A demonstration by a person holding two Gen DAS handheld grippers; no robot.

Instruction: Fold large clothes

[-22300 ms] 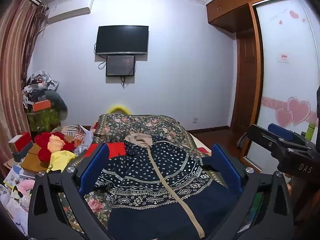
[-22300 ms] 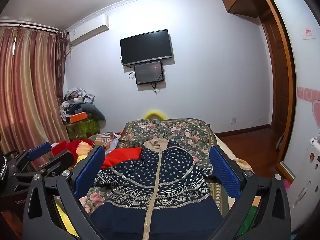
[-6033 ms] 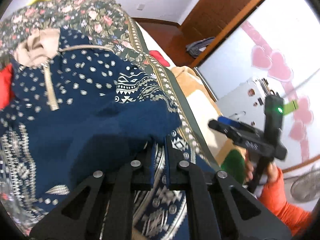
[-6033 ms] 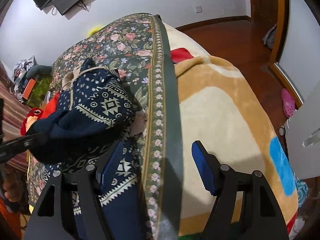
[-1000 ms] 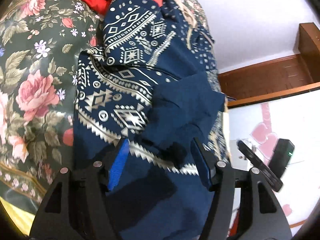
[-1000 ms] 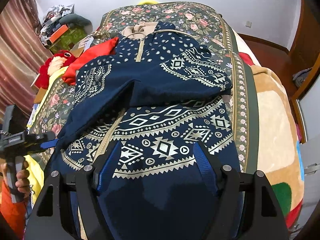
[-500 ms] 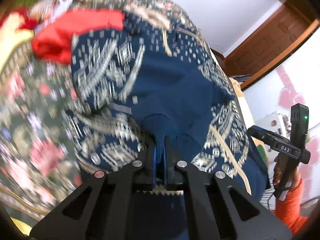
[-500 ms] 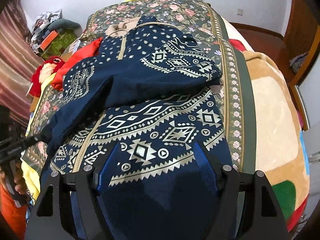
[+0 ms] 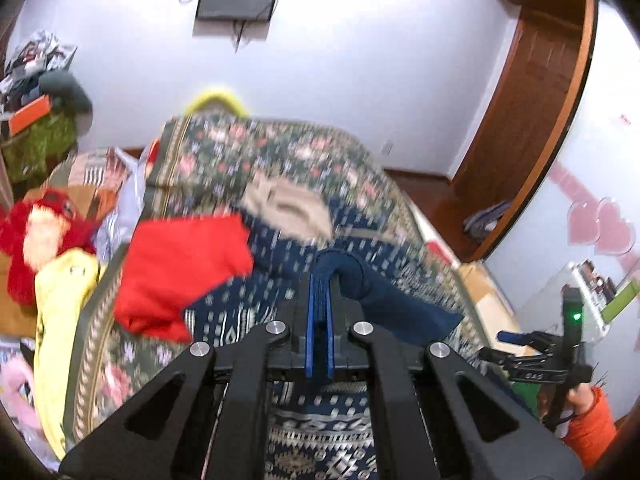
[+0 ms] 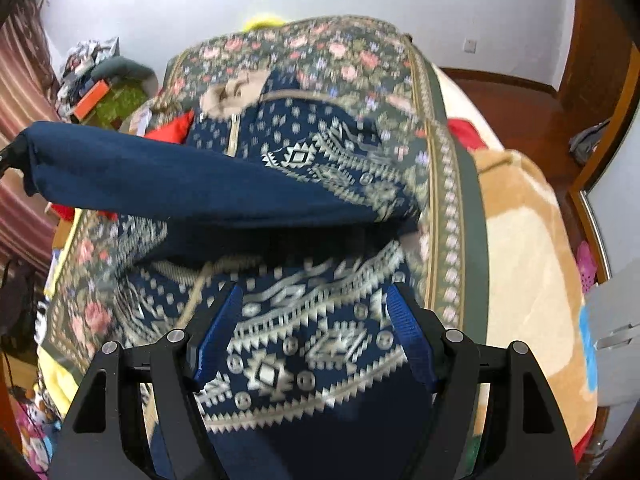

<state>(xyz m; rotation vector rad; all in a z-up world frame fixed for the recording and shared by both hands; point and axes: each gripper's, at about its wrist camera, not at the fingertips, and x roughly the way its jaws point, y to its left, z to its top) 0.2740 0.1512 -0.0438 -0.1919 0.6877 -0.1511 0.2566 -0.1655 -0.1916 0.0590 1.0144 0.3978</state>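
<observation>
A navy patterned zip jacket [image 10: 304, 344] lies spread on the floral bedspread [image 10: 320, 52]. My left gripper [image 9: 319, 312] is shut on the cuff of its plain navy sleeve [image 9: 384, 296] and holds it up off the bed. In the right wrist view that sleeve [image 10: 160, 180] stretches across the jacket from the right side to the far left. My right gripper [image 10: 316, 336] is open and empty, low over the jacket's hem. It also shows in the left wrist view [image 9: 532, 360] at the bed's right side.
A red garment [image 9: 180, 268] lies left of the jacket, with a yellow cloth [image 9: 60, 296] and a red plush toy [image 9: 36, 240] beyond it. A tan blanket [image 10: 532, 280] covers the bed's right side. A wardrobe door [image 9: 600, 200] stands at the right.
My left gripper closed on the sleeve cuff and has lifted it up, pulling the sleeve across the jacket to the left. My right gripper stayed open and moved lower over the hem.
</observation>
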